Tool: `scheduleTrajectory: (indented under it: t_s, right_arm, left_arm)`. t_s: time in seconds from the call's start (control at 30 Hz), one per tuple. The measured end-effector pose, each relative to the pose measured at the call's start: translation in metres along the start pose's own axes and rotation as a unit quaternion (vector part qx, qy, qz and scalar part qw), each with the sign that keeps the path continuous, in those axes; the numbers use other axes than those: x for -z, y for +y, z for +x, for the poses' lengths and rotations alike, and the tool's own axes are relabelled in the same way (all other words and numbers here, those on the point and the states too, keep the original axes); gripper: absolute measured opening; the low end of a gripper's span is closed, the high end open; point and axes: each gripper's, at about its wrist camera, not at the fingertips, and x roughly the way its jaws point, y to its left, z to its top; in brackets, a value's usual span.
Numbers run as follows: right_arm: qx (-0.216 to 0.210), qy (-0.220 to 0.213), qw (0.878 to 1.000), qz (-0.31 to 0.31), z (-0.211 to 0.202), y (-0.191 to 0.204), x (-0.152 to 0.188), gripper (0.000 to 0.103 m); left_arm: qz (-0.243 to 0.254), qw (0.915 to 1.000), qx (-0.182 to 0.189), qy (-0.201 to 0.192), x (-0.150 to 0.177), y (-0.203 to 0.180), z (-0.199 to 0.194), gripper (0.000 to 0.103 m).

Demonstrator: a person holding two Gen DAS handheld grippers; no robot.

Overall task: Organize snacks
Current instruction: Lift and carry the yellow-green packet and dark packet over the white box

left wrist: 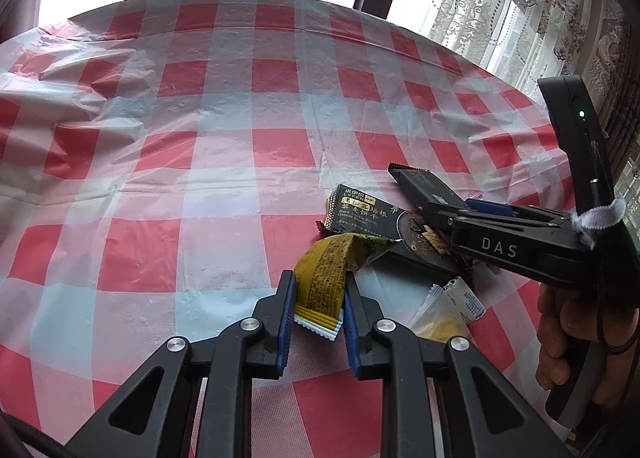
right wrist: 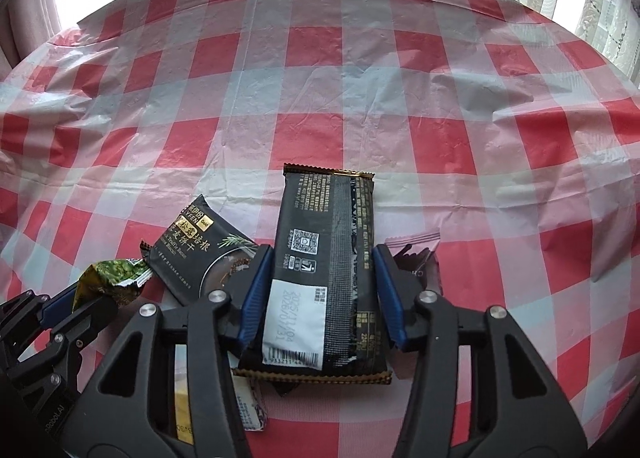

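Observation:
My left gripper is shut on a yellow-green snack packet, held between its blue pads; the packet also shows at the left of the right wrist view. My right gripper is shut on a long black snack pack, its back side up, above the pile. In the left wrist view the right gripper holds that black pack at the right. A black quinoa biscuit packet lies under both; it shows left of the held pack in the right wrist view.
A red-and-white checked tablecloth covers the table. A clear packet with a yellow snack lies near the pile. A pink packet lies right of my right gripper. Lace curtains hang behind the table's right edge.

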Motion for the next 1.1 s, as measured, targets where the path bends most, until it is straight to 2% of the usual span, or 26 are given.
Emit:
scheduleTrajectory:
  t_s: [0.27, 0.5, 0.8, 1.1]
  right_arm:
    - [0.007, -0.034, 0.999, 0.0, -0.038, 0.0, -0.001, 0.054]
    - [-0.001, -0.054, 0.998, -0.013, -0.078, 0.009, 0.013, 0.054]
    - [-0.002, -0.039, 0.999, -0.02, -0.116, -0.004, 0.063, 0.054]
    - [0.016, -0.014, 1.0, 0.008, -0.143, -0.052, 0.111, 0.054]
  left_arm:
    - [-0.016, 0.9999, 0.005, -0.005, 0.001, 0.005, -0.006, 0.02]
    - [-0.019, 0.9996, -0.002, -0.02, 0.003, 0.002, -0.023, 0.019]
    - [-0.008, 0.9991, -0.001, -0.042, 0.006, -0.02, -0.06, 0.019]
    - [0.009, 0.9992, 0.029, -0.027, 0.021, -0.065, -0.081, 0.019]
